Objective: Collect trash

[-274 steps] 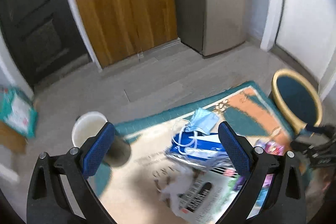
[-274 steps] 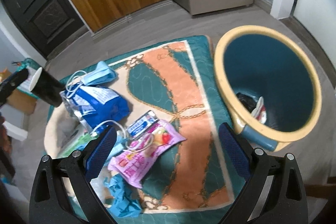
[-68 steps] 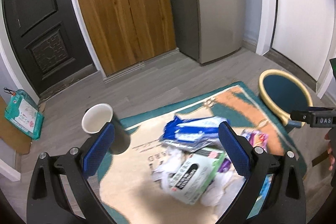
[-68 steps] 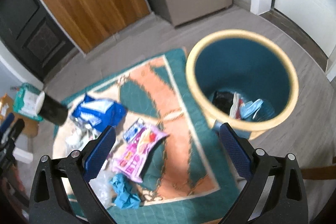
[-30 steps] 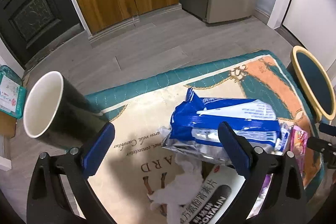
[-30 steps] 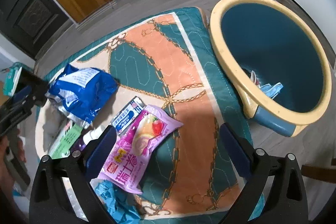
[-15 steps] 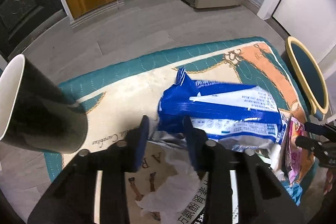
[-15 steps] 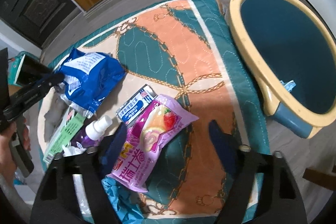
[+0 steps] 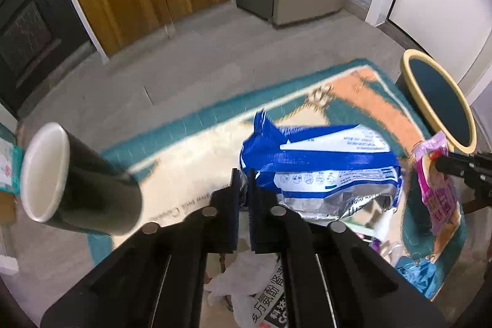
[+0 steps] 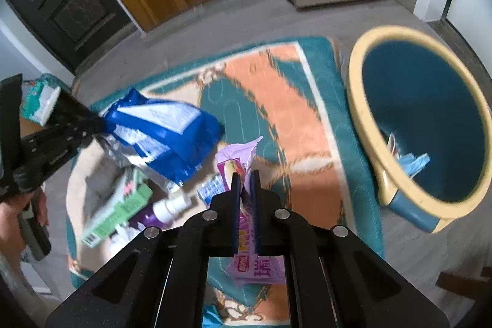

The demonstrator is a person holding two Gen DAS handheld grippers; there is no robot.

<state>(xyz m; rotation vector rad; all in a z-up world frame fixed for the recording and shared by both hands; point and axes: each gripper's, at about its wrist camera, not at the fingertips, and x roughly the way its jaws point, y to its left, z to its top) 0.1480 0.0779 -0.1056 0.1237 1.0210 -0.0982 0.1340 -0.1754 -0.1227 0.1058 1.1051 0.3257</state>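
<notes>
Both tools are clamped on wrappers, the left gripper (image 9: 243,177) pinching the blue bag (image 9: 319,162) and the right gripper (image 10: 245,177) the pink packet (image 10: 238,159) (presumably bound for the bin (image 10: 363,100) at right of frame).

My left gripper (image 9: 243,179) pinches the crinkled edge of a blue-and-white foil pack (image 9: 319,162), which juts toward 2 o'clock above the rug. My right gripper (image 10: 245,180) clamps a pink snack pouch (image 10: 236,159) upright, its torn top at 12 o'clock. The yellow-rimmed teal bin (image 10: 369,119) sits at 3 o'clock, tilted, scraps (image 10: 410,159) inside.
</notes>
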